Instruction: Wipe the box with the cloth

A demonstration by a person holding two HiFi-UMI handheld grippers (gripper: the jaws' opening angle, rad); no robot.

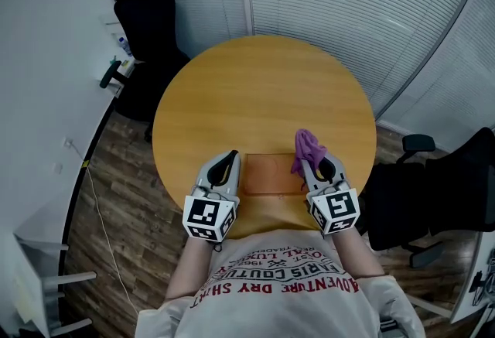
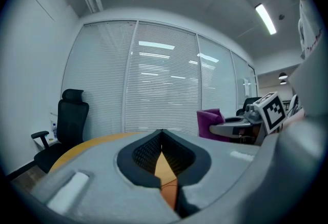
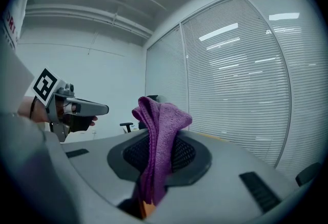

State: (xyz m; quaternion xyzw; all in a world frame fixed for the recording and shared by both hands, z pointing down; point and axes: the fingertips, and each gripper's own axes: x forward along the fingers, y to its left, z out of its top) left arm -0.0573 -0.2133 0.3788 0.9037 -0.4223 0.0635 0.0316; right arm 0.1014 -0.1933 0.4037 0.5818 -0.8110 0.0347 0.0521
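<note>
round wooden table [image 1: 255, 89], flat brown box [image 1: 271, 174] near its front edge between both grippers, left gripper [image 1: 230, 157] jaws closed together on nothing beside the box's left end, right gripper [image 1: 313, 166] jaws clamped on bunched purple cloth [image 1: 308, 147] at the box's right end

The head camera looks steeply down over the near edge of the round table [image 1: 263, 89], while cameras on the left gripper [image 1: 231, 157] and right gripper [image 1: 315, 167] skim low across it (sharing its top).
</note>
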